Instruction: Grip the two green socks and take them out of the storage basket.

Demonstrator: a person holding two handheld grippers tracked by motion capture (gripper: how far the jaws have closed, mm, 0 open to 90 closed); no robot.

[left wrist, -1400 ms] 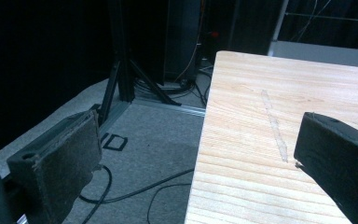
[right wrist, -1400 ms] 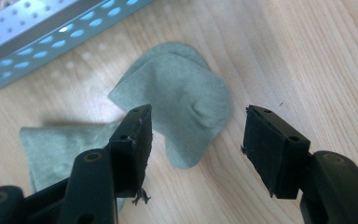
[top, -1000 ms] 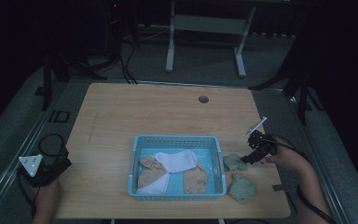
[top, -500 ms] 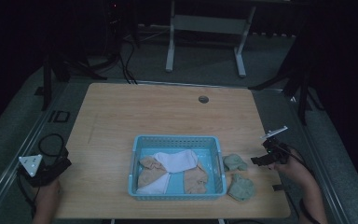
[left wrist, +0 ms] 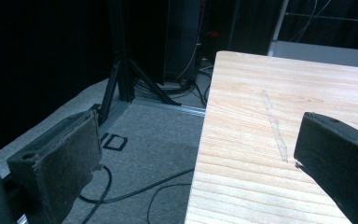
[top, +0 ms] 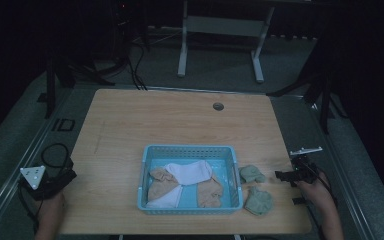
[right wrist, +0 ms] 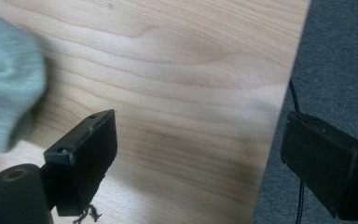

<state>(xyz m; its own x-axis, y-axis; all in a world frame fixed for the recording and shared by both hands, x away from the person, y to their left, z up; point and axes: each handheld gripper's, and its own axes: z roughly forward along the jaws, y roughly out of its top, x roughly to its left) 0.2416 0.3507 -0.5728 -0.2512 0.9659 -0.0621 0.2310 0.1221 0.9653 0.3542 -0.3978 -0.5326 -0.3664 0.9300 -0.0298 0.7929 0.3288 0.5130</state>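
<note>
Left gripper (top: 62, 178) rests at the worktop's (top: 180, 120) left edge, jaws wide apart, nothing between them; in the left gripper view they straddle the worktop corner and the floor. Blue basket (top: 190, 151) sits at centre front, holding a white sock (top: 190, 171) laid across tan socks (top: 161, 181). Just right of the basket, two pale green socks lie on the bare wood: the rear sock (top: 251, 173) bunched and small, the front sock (top: 259, 200) crumpled, rounded, soft knit. Right gripper (top: 286, 175) is just beside the rear sock, apart from it; jaws have just been opening, now wide, nothing between them.
</note>
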